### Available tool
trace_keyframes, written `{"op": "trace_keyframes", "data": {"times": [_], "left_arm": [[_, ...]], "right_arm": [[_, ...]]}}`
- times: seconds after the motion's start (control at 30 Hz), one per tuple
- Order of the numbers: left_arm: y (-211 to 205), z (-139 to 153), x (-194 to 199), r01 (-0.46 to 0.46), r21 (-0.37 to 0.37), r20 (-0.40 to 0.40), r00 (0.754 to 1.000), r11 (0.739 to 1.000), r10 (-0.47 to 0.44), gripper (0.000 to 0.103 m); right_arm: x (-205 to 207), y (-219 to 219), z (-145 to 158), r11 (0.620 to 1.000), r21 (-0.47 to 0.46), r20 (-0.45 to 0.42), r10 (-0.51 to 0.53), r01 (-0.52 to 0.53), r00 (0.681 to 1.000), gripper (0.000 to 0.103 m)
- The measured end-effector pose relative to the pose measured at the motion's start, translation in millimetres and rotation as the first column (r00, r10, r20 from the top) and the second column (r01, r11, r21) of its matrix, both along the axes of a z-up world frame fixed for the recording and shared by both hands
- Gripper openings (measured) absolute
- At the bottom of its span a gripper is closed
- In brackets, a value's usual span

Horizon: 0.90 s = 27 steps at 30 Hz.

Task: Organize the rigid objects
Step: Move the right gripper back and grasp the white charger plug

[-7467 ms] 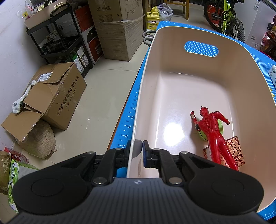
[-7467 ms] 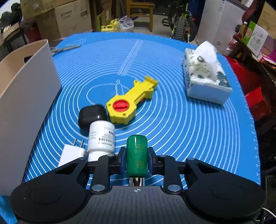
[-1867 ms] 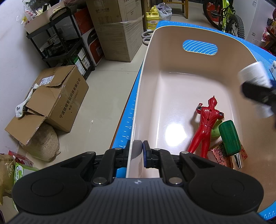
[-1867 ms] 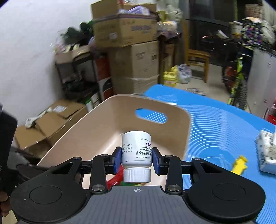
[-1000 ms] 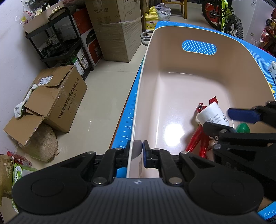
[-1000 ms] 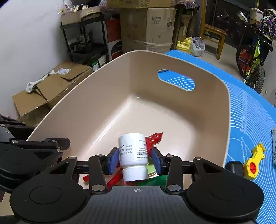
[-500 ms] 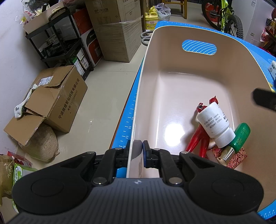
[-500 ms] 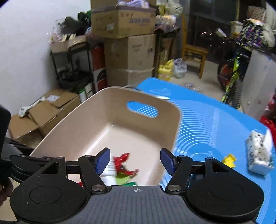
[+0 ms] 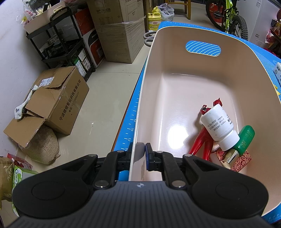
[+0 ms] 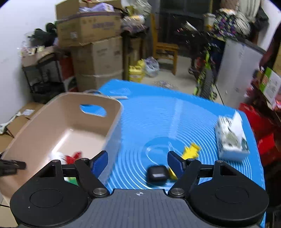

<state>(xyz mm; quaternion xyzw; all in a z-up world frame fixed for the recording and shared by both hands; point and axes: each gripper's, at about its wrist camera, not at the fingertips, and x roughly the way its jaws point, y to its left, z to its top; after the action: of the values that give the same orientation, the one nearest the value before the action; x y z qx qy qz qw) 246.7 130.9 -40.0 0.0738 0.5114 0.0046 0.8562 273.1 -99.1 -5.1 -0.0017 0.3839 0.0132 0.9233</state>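
Note:
My left gripper (image 9: 139, 149) is shut on the near rim of the beige bin (image 9: 145, 84). Inside the bin lie a white pill bottle (image 9: 218, 128), a red figure (image 9: 202, 138), a green-handled tool (image 9: 243, 138) and a red patterned box (image 9: 240, 161). My right gripper (image 10: 137, 162) is open and empty, above the blue mat (image 10: 158, 119) to the right of the bin (image 10: 112, 126). A black case (image 10: 156, 174) and a yellow tool (image 10: 190, 150) lie on the mat just beyond its fingers.
A tissue pack (image 10: 231, 138) sits at the mat's right side. Cardboard boxes (image 9: 56, 100), a black shelf rack (image 9: 65, 49) and a sack (image 9: 42, 145) stand on the floor left of the table. A bicycle (image 9: 226, 15) and a chair (image 10: 163, 45) stand behind.
My right gripper let go of the white bottle into the bin, opened, lifted out and swung right over the mat. My left gripper has kept its hold on the bin rim.

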Motion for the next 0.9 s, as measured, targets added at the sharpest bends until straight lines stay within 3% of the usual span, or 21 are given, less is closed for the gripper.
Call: {"op": "trace_keyframes", "data": {"times": [0.3, 0.73, 0.9], "left_arm": [[2, 1, 0, -0.004, -0.001, -0.001, 1.000, 1.000, 0.004, 0.014], [3, 1, 0, -0.004, -0.002, -0.001, 1.000, 1.000, 0.004, 0.014], [3, 1, 0, -0.004, -0.002, -0.001, 1.000, 1.000, 0.004, 0.014]], "right_arm": [[14, -19, -65, 0.999, -0.006, -0.188, -0.033, 0.033, 0.982, 0.083], [14, -13, -100, 0.999, 0.005, -0.269, -0.034, 0.037, 0.962, 0.083], [15, -11, -109, 0.999, -0.008, -0.287, -0.037, 0.036, 0.957, 0.074]]}}
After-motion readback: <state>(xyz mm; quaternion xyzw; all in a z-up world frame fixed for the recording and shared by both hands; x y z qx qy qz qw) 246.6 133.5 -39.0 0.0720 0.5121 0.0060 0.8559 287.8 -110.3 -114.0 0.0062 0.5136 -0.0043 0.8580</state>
